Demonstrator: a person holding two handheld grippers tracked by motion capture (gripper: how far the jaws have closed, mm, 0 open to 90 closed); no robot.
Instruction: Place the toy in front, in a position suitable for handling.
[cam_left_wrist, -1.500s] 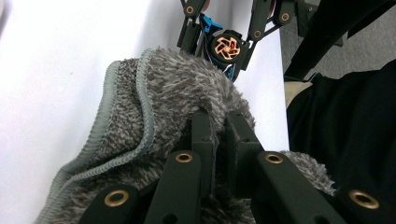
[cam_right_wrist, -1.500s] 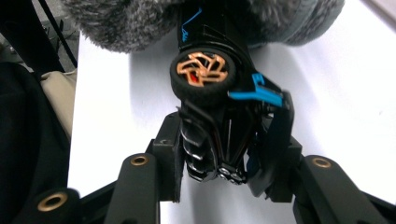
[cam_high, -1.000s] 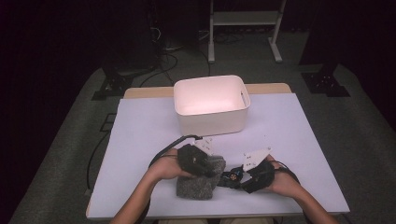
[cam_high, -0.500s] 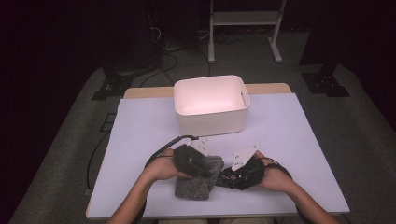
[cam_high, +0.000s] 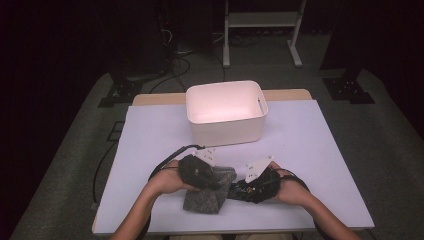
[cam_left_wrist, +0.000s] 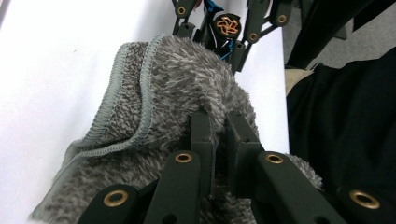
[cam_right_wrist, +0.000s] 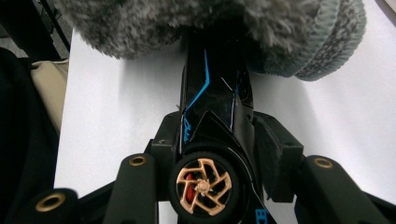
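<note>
A grey fuzzy cloth (cam_high: 207, 197) lies bunched on the white table near the front edge. My left gripper (cam_high: 214, 181) is shut on a fold of the cloth (cam_left_wrist: 187, 88), and its jaws (cam_left_wrist: 217, 123) pinch the pile tightly. A black toy car (cam_right_wrist: 210, 107) with blue lines and gold wheels sits in my right gripper (cam_right_wrist: 217, 147), whose pads press its sides. Those jaws have closed in over the last second. The car's far end is tucked under the cloth (cam_right_wrist: 187, 23). In the high view my right gripper (cam_high: 241, 189) meets the cloth's right edge.
A white plastic bin (cam_high: 225, 112) stands open at the middle back of the table (cam_high: 310, 150). The person's forearms come in from the bottom edge. A dark sleeve or clothing (cam_left_wrist: 341, 121) is close on the near side.
The right hand with the car has edged left, closer to the cloth. The left hand has shifted slightly, still holding the cloth.
</note>
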